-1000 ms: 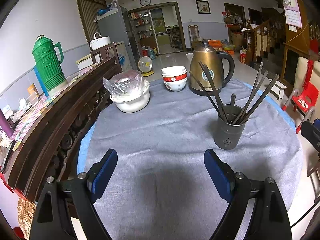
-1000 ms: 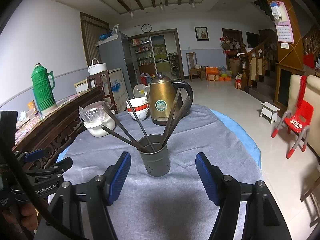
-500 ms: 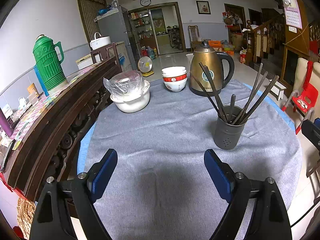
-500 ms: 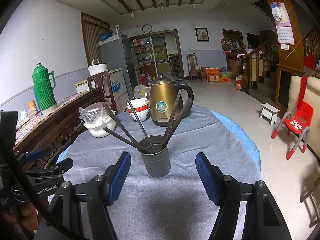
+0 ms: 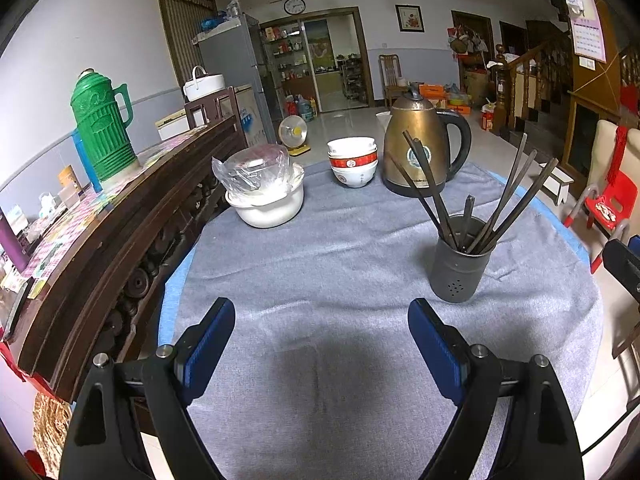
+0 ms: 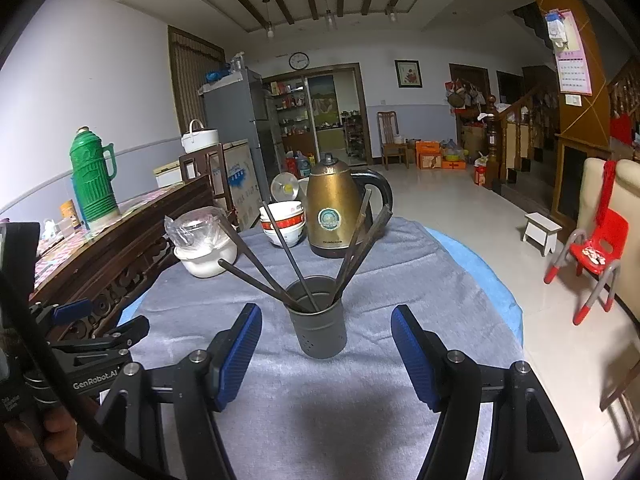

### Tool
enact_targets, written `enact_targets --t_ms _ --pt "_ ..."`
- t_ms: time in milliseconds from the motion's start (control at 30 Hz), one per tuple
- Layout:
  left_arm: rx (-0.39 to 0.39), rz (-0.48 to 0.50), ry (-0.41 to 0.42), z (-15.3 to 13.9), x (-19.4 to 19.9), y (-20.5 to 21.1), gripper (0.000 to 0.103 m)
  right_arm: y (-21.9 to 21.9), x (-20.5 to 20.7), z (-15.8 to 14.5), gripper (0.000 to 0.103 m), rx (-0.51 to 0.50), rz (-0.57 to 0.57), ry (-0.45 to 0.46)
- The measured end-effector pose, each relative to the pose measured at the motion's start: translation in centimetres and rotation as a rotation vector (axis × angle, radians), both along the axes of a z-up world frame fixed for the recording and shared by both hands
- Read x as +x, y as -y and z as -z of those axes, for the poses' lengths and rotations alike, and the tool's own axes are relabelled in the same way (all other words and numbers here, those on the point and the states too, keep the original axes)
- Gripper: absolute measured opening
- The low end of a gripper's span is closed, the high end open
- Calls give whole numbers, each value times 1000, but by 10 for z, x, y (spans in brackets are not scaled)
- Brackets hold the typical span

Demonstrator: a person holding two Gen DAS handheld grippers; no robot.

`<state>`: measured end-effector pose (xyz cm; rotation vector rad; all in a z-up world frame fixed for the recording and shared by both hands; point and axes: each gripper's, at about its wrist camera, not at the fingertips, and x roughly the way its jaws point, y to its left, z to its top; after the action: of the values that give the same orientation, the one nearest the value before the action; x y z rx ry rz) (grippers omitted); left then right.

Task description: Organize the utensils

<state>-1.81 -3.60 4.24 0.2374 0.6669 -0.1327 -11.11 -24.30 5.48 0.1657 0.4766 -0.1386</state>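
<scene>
Dark grey perforated metal utensil cup (image 6: 318, 326) stood upright on the grey tablecloth (image 5: 320, 248), toward the right-hand side of the round table in the left wrist view, dead ahead in the right wrist view. Held a spray of long dark chopsticks (image 6: 276, 256), all fanned out and leaning on the rim, none seen loose on the cloth. Looked like the tail end of the job, or a pause ahead of a tidy-up; could not tell which. Right gripper (image 6: 326, 354) hovered just short of the cup, blue pads parted a bit wider than the cup, gripping nothing. Left gripper (image 5: 322, 344) sat over bare cloth, well left of the cup, spread wide, also empty. Next move, probably: right gripper in to bunch or straighten the splayed sticks, with care not to tip the light cup. Behind the cup: brass-coloured electric kettle (image 5: 416, 152), stacked white-and-red bowls (image 5: 353, 162), white pot under plastic wrap (image 5: 266, 200).
</scene>
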Motion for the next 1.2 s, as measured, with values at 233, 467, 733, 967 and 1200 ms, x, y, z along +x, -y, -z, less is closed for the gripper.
enact_targets --t_ms 233,467,733,967,1200 --pt "-6 -1 12 -5 -4 -2 88 -1 -3 -4 71 -5 -1 13" --pt "-9 -2 22 -9 -8 -2 88 -3 -8 -8 71 -9 -2 21" --pt "-13 -3 35 -14 -14 -3 88 -4 -15 -12 71 -12 -3 35" --pt "-16 -4 48 -18 -22 -5 88 -6 -23 -16 71 -12 -4 47" --pt "-23 -4 69 -24 -33 -7 88 -12 -33 -23 71 -21 -11 65"
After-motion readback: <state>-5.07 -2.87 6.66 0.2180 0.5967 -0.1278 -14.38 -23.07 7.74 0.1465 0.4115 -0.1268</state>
